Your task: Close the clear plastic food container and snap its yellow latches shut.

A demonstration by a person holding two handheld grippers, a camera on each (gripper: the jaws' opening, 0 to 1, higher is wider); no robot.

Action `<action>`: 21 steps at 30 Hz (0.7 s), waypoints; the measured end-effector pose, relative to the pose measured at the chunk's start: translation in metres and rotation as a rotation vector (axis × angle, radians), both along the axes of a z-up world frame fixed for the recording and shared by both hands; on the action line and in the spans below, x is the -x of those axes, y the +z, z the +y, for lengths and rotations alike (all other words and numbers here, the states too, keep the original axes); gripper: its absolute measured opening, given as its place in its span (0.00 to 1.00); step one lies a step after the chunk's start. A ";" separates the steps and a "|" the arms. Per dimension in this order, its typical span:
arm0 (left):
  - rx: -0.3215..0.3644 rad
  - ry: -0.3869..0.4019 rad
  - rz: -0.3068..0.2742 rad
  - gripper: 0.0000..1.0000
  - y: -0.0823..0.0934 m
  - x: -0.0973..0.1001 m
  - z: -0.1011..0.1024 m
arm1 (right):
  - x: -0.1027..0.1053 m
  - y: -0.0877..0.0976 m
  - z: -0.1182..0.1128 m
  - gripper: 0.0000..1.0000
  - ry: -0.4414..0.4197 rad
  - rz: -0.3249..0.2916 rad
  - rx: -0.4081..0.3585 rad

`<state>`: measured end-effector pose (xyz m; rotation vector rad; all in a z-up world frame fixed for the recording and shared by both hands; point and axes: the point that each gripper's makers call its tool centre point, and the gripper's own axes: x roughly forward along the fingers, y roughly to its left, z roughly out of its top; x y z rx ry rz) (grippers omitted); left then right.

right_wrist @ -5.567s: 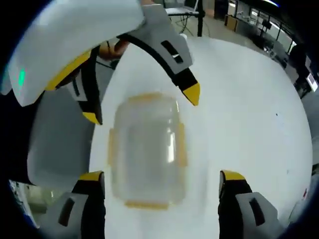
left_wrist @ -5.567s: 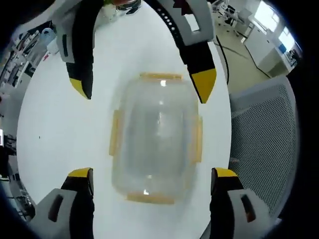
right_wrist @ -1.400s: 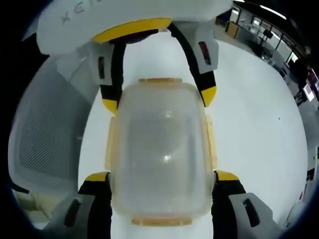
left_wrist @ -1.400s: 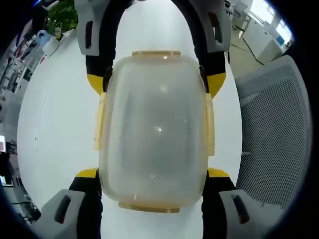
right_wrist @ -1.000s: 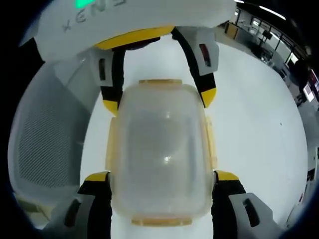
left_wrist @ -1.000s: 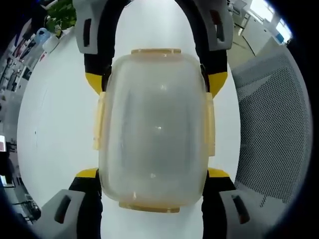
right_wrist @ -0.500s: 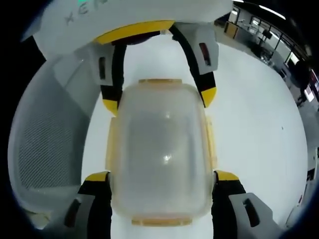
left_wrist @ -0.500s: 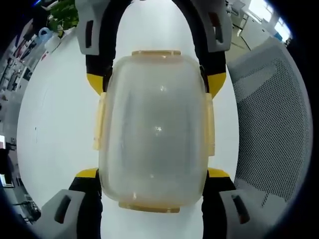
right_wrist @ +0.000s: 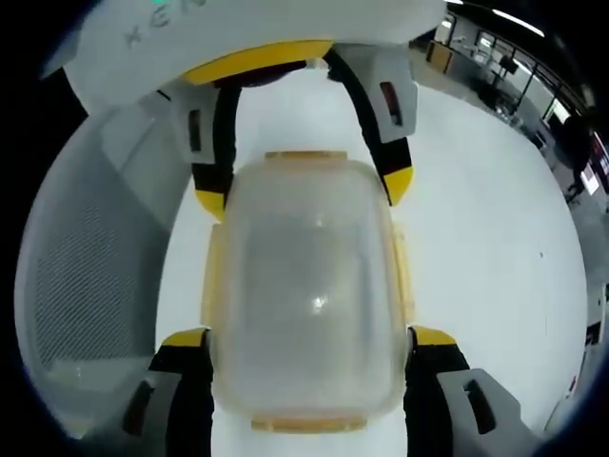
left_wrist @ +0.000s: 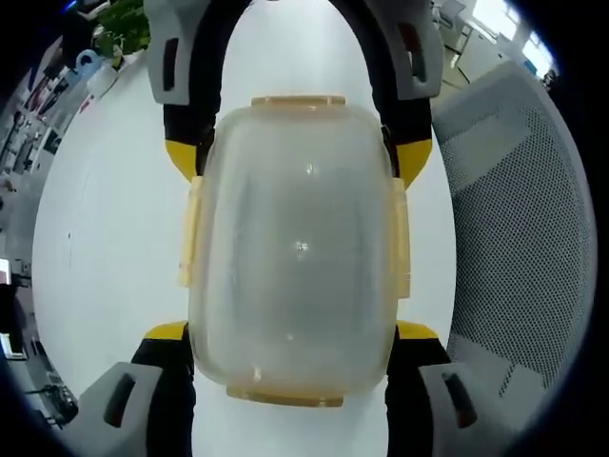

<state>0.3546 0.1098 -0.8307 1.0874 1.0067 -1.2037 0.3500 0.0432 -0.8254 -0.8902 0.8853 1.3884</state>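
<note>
The clear plastic food container (left_wrist: 295, 248) with its lid on sits between both grippers, over the white table (left_wrist: 105, 238). Pale yellow latches (left_wrist: 400, 238) run along all its sides and lie close against the walls. My left gripper (left_wrist: 293, 333) is shut on the container's near end, jaws pressed to both long sides. My right gripper (left_wrist: 297, 157) comes in from the top and is shut on the far end. In the right gripper view the same container (right_wrist: 304, 286) sits between the right gripper (right_wrist: 309, 338) and the left gripper (right_wrist: 304, 193).
A grey mesh chair (left_wrist: 514, 219) stands beside the table's edge, also seen as the chair (right_wrist: 86, 286) in the right gripper view. Small clutter and a green plant (left_wrist: 119, 24) sit at the table's far side. The white tabletop (right_wrist: 495, 248) stretches wide beside the container.
Both grippers, earlier open above the container on the table, are now shut on its two ends. In the last second the chair drifts in the background while the container stays fixed between the jaws.
</note>
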 end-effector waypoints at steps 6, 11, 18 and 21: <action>0.000 -0.006 0.000 0.83 0.000 -0.001 0.006 | -0.001 0.000 0.006 0.83 -0.007 -0.001 -0.006; -0.006 -0.014 0.001 0.83 0.000 -0.003 0.011 | -0.002 0.001 0.012 0.83 -0.013 0.000 -0.010; -0.003 -0.011 0.001 0.83 0.001 -0.003 0.019 | -0.004 0.000 0.019 0.83 -0.014 0.000 -0.007; -0.003 -0.009 0.000 0.83 0.001 -0.003 0.021 | -0.003 0.000 0.022 0.83 -0.013 -0.001 -0.003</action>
